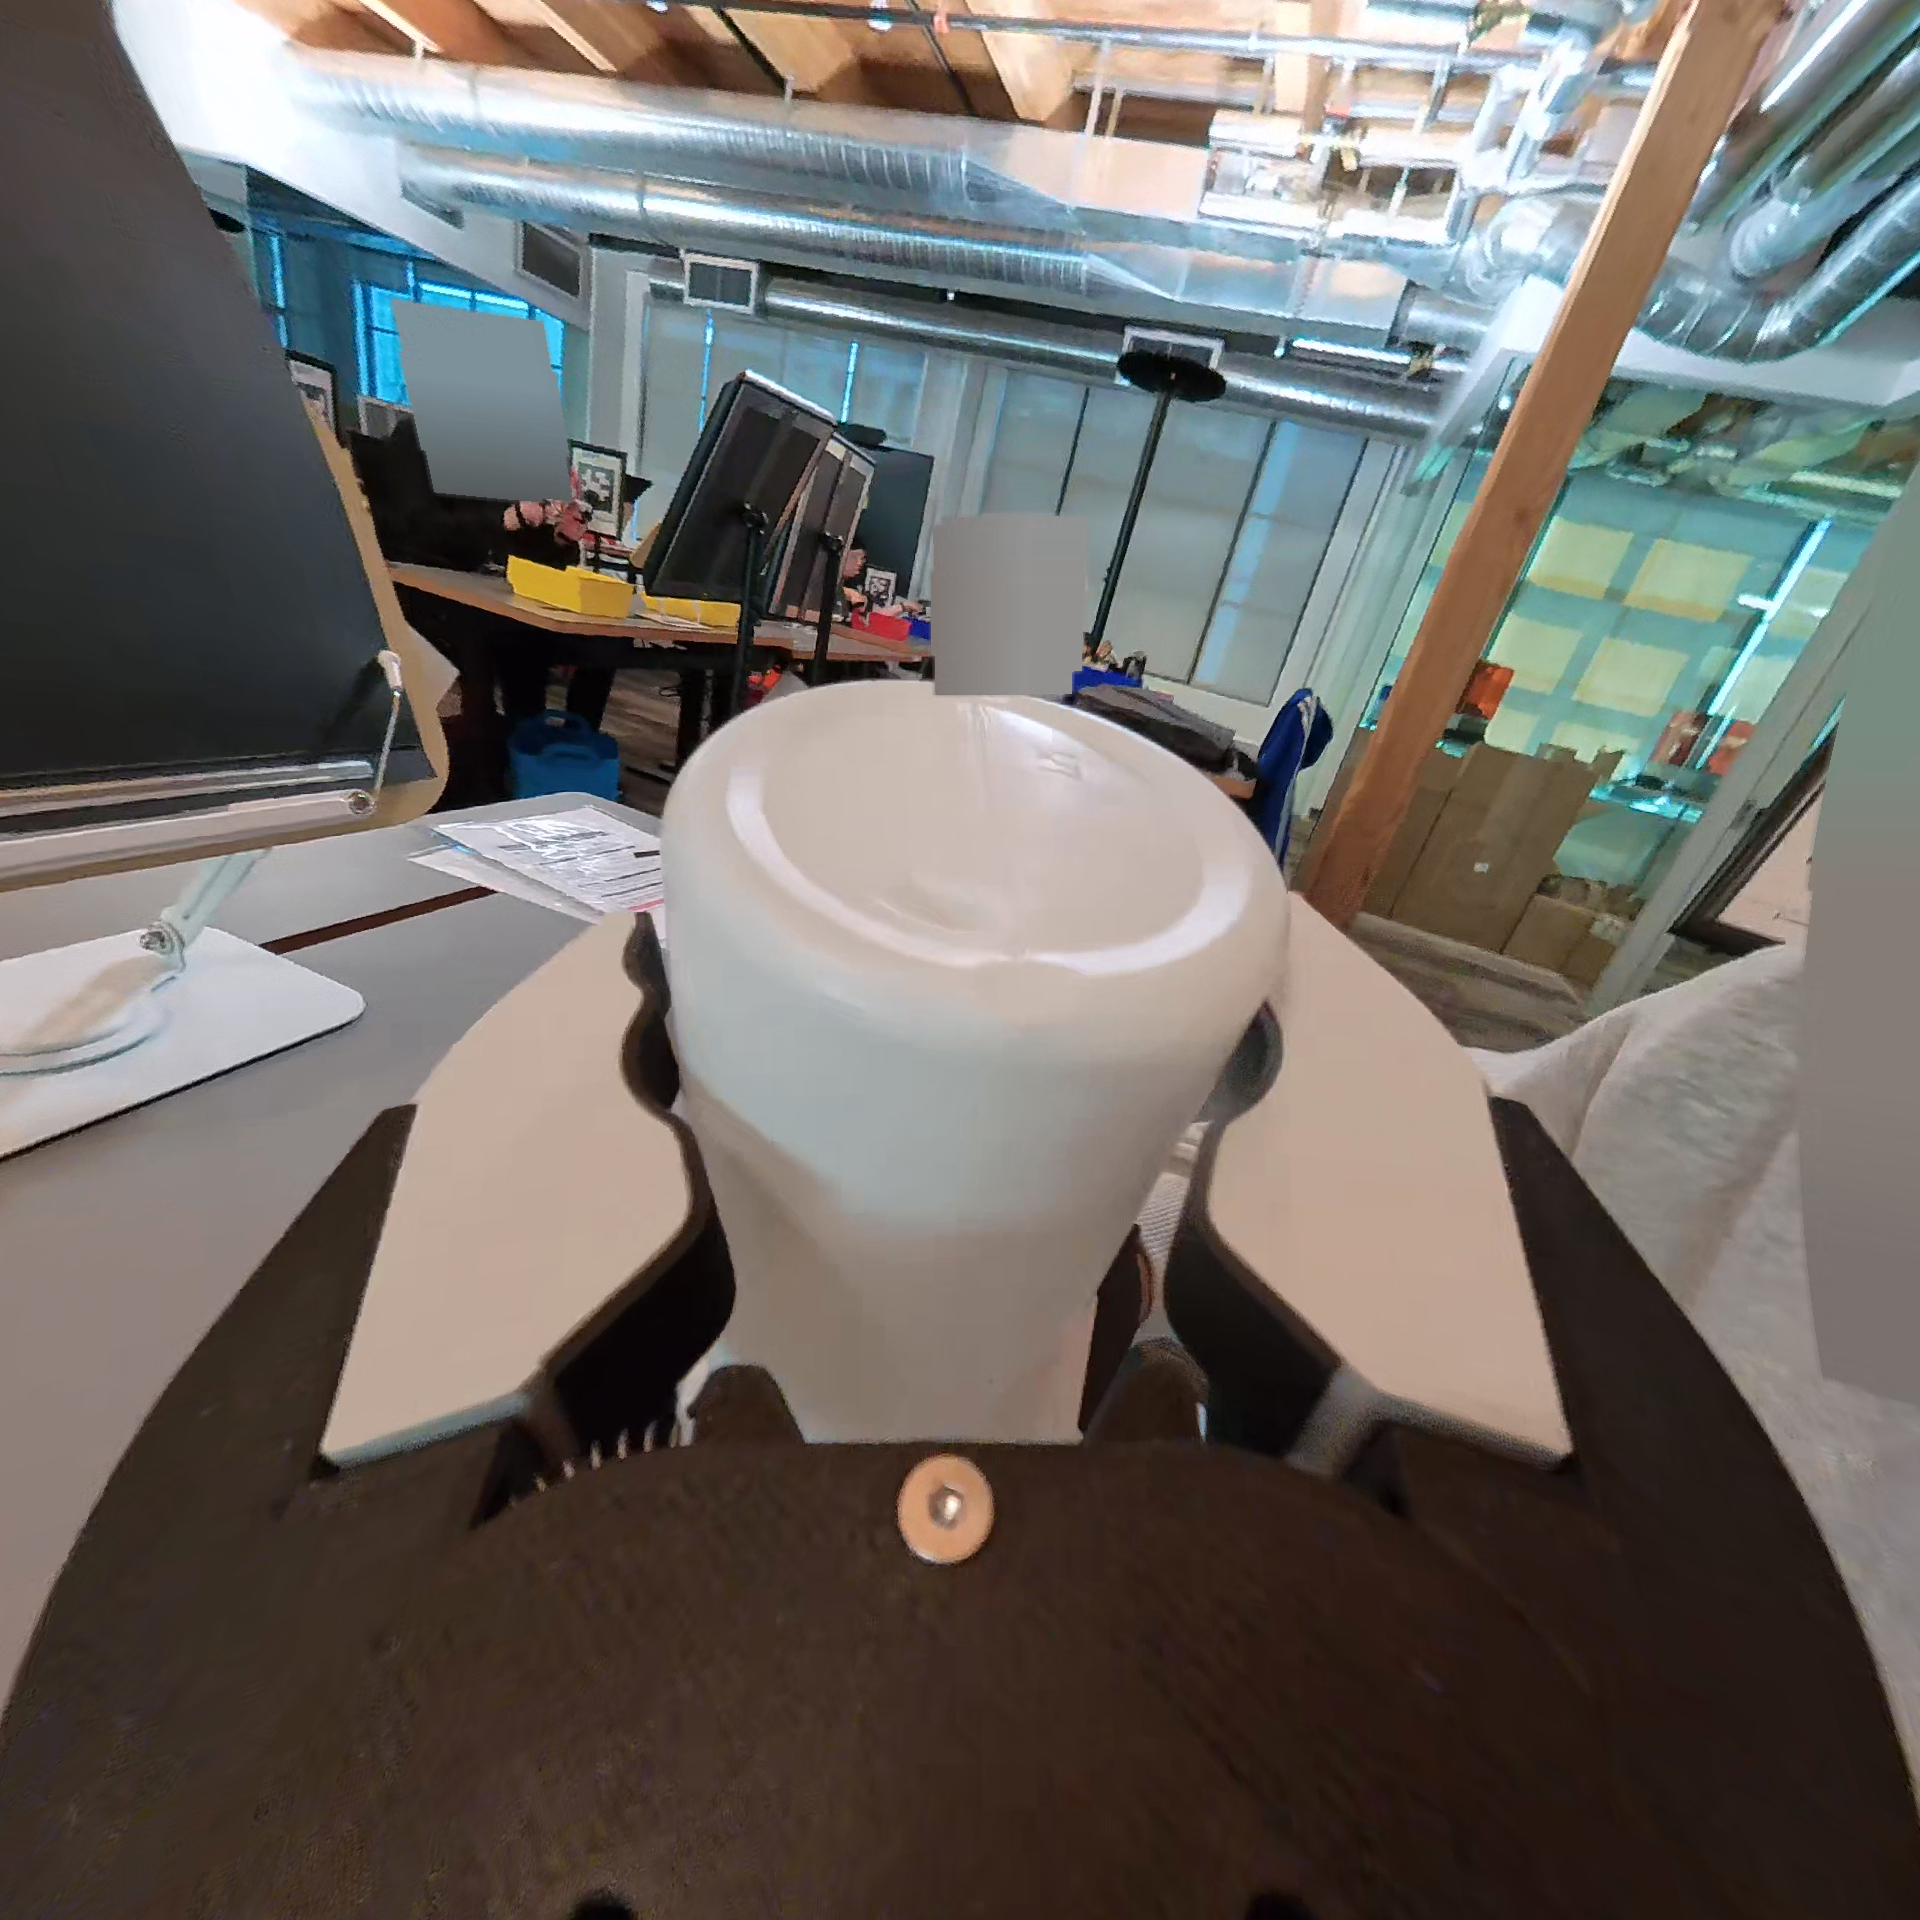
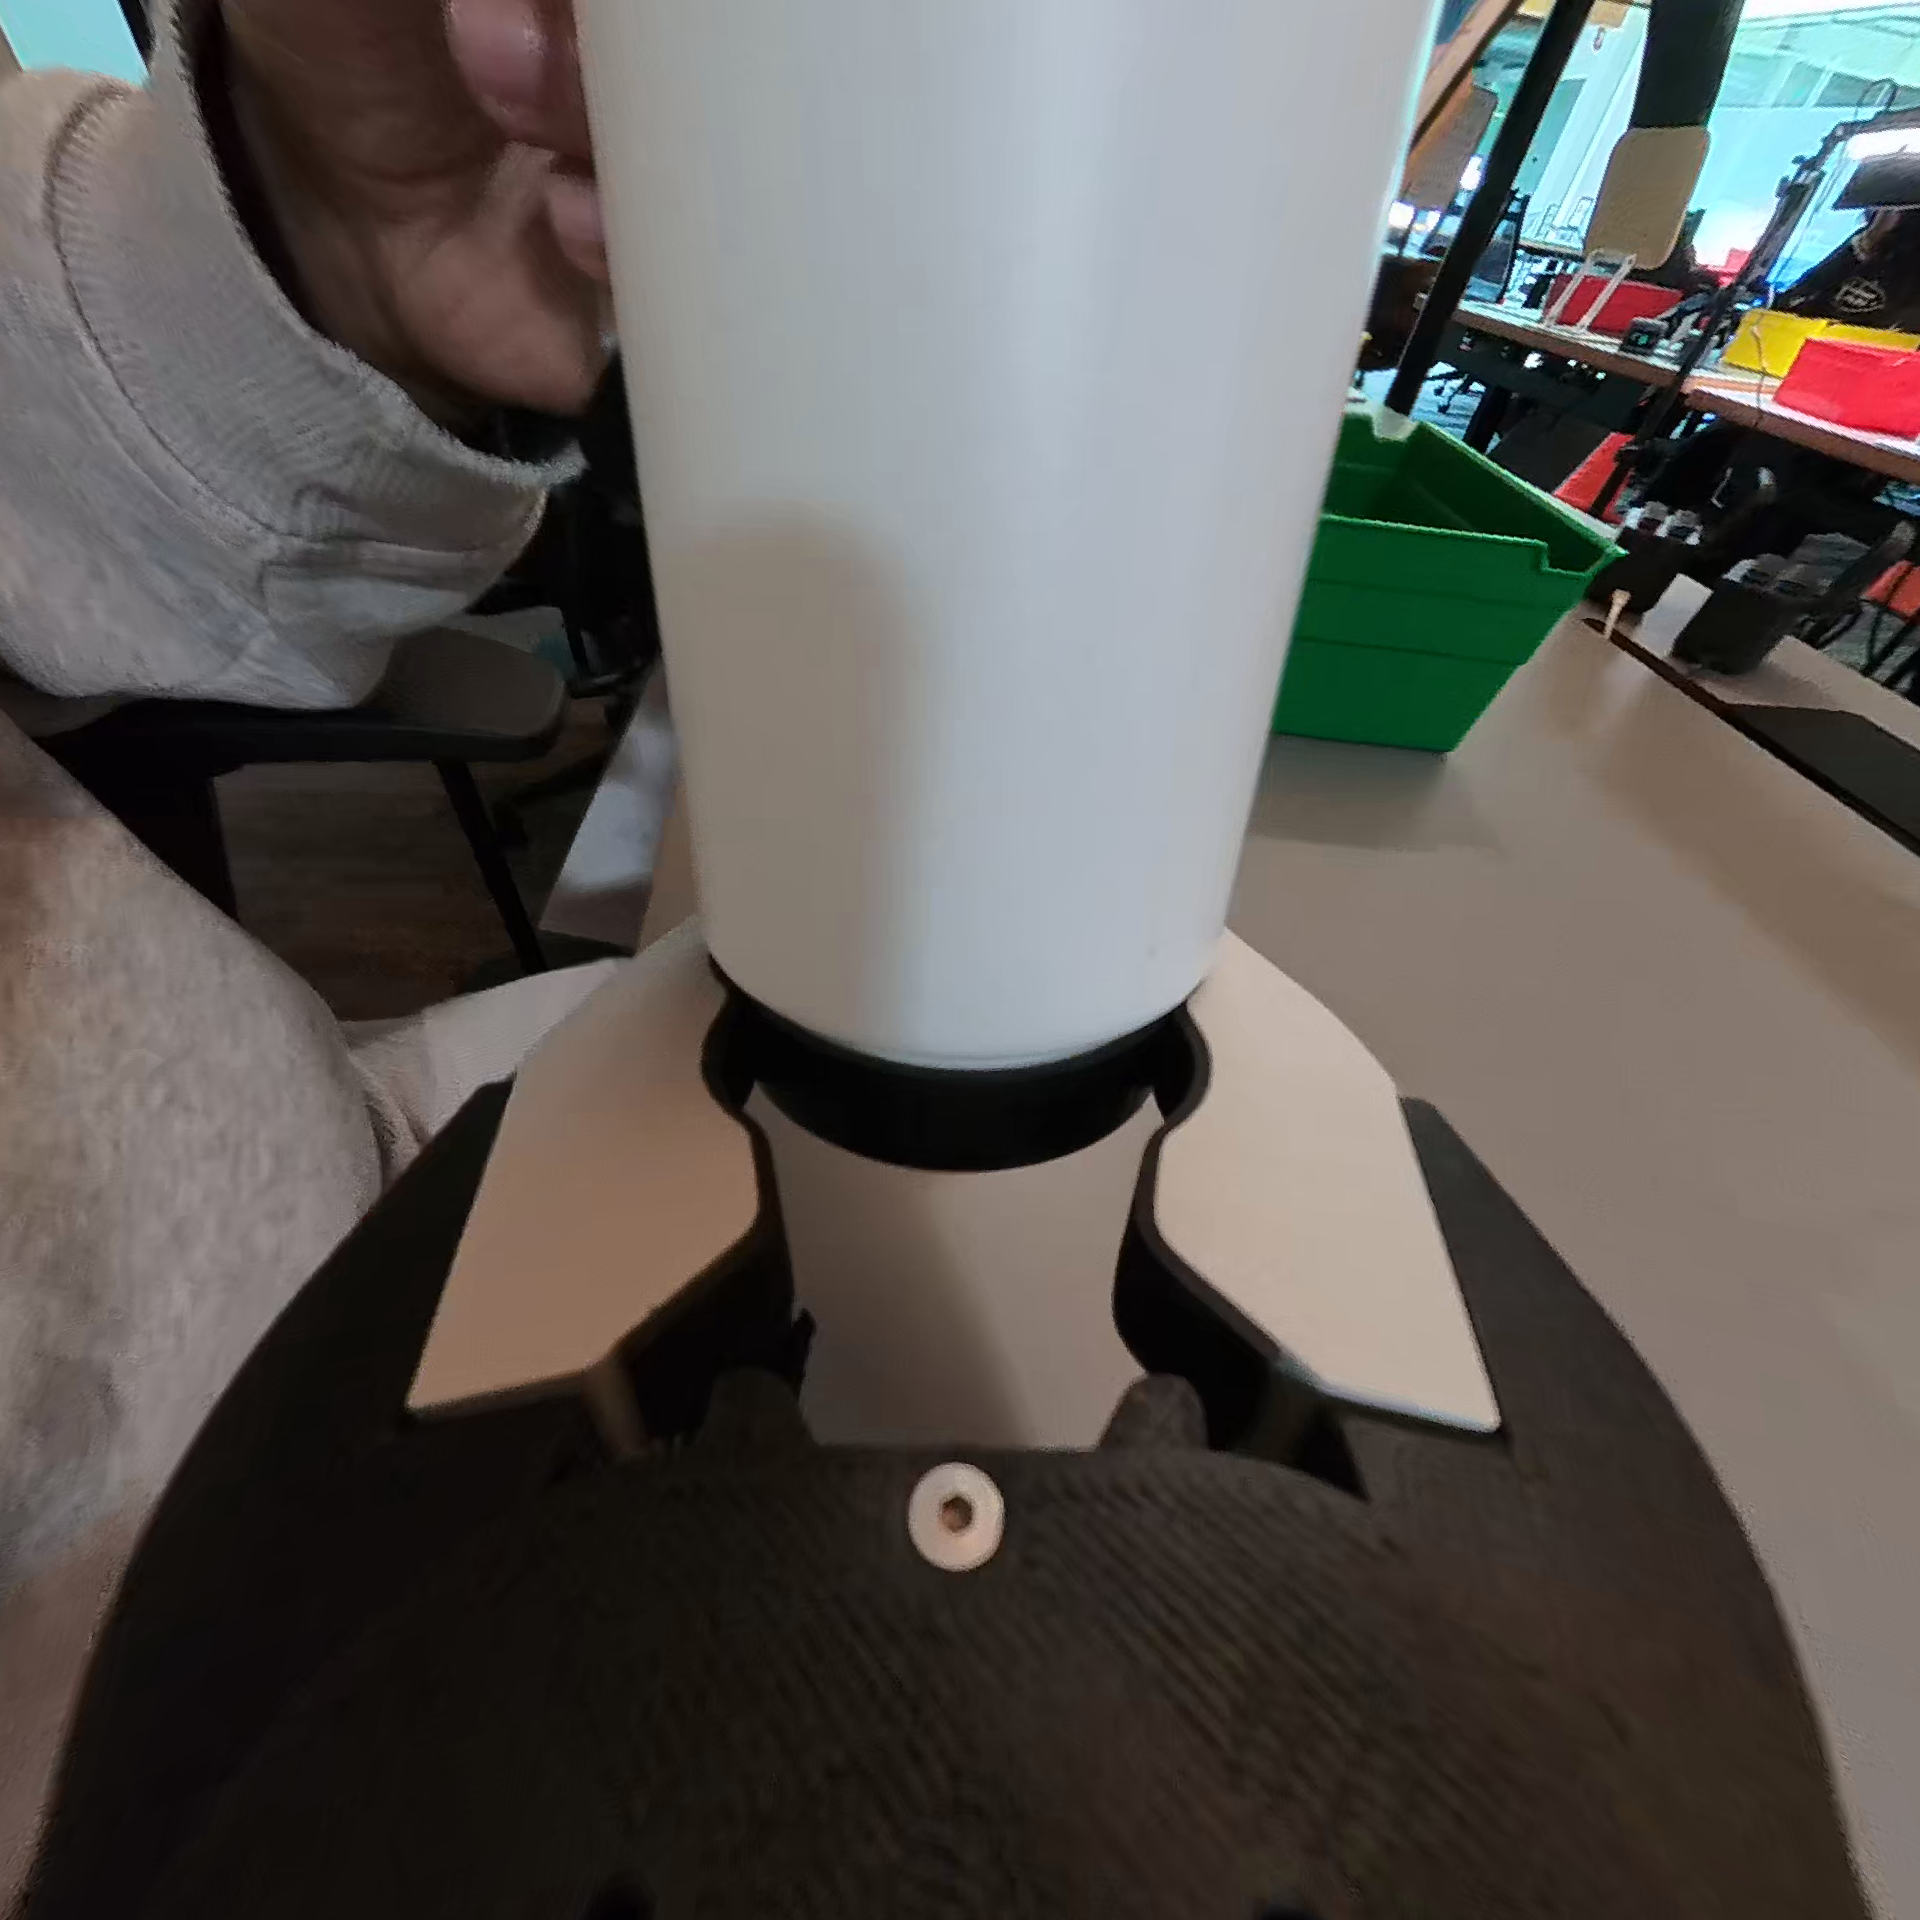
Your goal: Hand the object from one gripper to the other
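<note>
Left wrist view: left gripper (image 1: 961, 1049) clamps white bottle (image 1: 966, 997) body. Right gripper (image 2: 961, 1081) spread around black cap (image 2: 951, 1107), not squeezing. Close R fully before L lets go.

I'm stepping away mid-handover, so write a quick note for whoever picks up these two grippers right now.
Left gripper: shut on the white bottle, base end pointing away from its camera.
Right gripper: fingers flank the bottle's black cap; whether it grips is unclear.
Done: both grippers are at the bottle.
Left to do: confirm the right grip, then release the left.
</note>
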{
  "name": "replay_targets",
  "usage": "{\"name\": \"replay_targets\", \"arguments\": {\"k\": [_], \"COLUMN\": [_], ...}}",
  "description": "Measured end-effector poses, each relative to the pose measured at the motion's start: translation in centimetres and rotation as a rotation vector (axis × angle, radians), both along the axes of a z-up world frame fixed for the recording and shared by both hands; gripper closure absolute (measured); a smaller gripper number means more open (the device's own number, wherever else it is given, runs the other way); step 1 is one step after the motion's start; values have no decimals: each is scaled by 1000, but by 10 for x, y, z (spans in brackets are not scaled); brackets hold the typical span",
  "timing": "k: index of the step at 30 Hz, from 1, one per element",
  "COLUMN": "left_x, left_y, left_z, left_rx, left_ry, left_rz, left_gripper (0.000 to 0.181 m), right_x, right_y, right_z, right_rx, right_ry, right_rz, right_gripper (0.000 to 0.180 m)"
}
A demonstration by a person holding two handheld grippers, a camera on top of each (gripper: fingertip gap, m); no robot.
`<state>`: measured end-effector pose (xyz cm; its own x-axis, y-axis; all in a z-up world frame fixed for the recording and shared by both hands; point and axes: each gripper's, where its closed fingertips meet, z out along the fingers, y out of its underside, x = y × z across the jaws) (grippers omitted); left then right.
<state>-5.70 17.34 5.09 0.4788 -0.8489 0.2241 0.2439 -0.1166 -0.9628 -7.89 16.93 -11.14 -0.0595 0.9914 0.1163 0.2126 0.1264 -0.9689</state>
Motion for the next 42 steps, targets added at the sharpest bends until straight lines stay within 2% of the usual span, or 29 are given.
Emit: {"name": "replay_targets", "arguments": {"k": [4, 6, 9, 12, 16, 21, 25, 28, 29, 31, 32, 35, 38, 42], "left_x": [-1, -2, -4, -2, 5, 19, 34, 30, 27, 20, 18, 16, 15, 14], "left_y": [-2, -3, 0, 2, 5, 8, 2, 5, 8, 14, 16, 18, 18, 23], "left_z": [3, 5, 0, -6, -18, -37, -42, -41, -40, -39, -39, -38, -39, -48], "left_rx": [27, 30, 27, 10, -26, -77, -119, -122, -122, -105, -90, -47, -46, -90], "left_ry": [54, 52, 83, 94, 94, 86, 8, -22, -31, -19, -2, 45, 41, 14], "left_rz": [21, 25, 44, 34, 12, -28, -102, -90, -68, -10, 15, 56, 62, 53], "left_gripper": [77, 78, 78, 79, 79, 79, 79, 79, 79, 61, 57, 57, 62, 66], "right_x": [-7, -10, -7, -2, 3, -3, -6, -3, -1, 5, 10, 26, 56, 132], "right_y": [-11, -14, -9, -3, -5, -21, -29, -26, -23, -13, -6, 16, 46, 105], "right_z": [4, 6, 9, 29, 53, 53, 44, 46, 49, 59, 63, 79, 115, 166], "right_rx": [-28, -62, -157, -288, -383, -380, -359, -384, -402, -435, -445, -420, -334, -146], "right_ry": [32, 42, 78, 192, 310, 297, 241, 215, 225, 273, 291, 318, 344, 309], "right_rz": [15, 23, 19, 17, 40, 78, 104, 102, 97, 79, 64, -9, -120, -416], "right_gripper": [99, 79, 72, 69, 69, 69, 83, 90, 92, 92, 92, 92, 92, 92]}}
